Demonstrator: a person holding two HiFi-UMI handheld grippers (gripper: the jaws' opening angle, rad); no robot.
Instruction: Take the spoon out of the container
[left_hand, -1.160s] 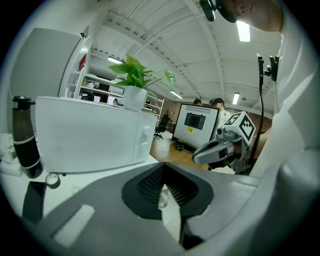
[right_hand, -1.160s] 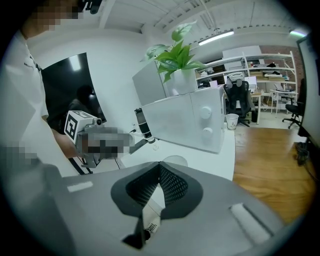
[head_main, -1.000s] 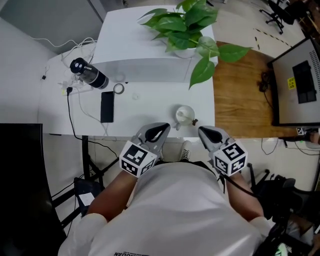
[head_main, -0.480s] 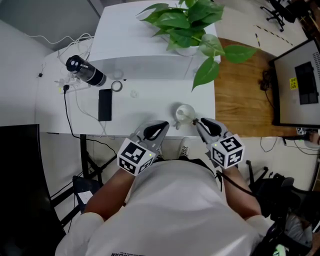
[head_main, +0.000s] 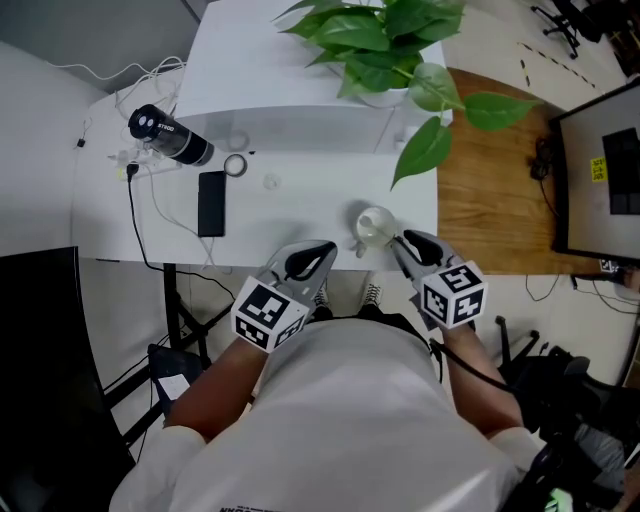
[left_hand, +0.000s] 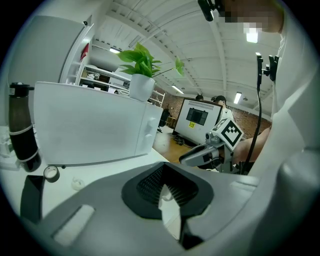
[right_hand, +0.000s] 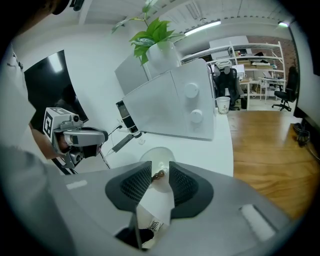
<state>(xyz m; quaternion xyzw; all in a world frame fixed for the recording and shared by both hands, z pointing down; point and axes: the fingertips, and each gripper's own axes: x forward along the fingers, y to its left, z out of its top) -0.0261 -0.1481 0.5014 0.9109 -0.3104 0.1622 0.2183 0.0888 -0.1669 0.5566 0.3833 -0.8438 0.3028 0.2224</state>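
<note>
as spoon (right_hand: 159, 175) end lies between right gripper (right_hand: 160, 169) fingers (right_hand: 183, 184), container (right_hand: 161, 155) beyond

Spoon (right_hand: 159, 175) mostly hidden inside container (right_hand: 159, 153), only its brown handle tip in view

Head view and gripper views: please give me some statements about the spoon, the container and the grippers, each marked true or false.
1. The spoon's handle end sits between the right gripper's open jaws. True.
2. The plant stands on top of the white appliance. True.
3. The container stands on the appliance too. False: it stands on the white table.
4. The left gripper holds the phone. False: its jaws are shut on nothing; the phone lies apart on the table.
</note>
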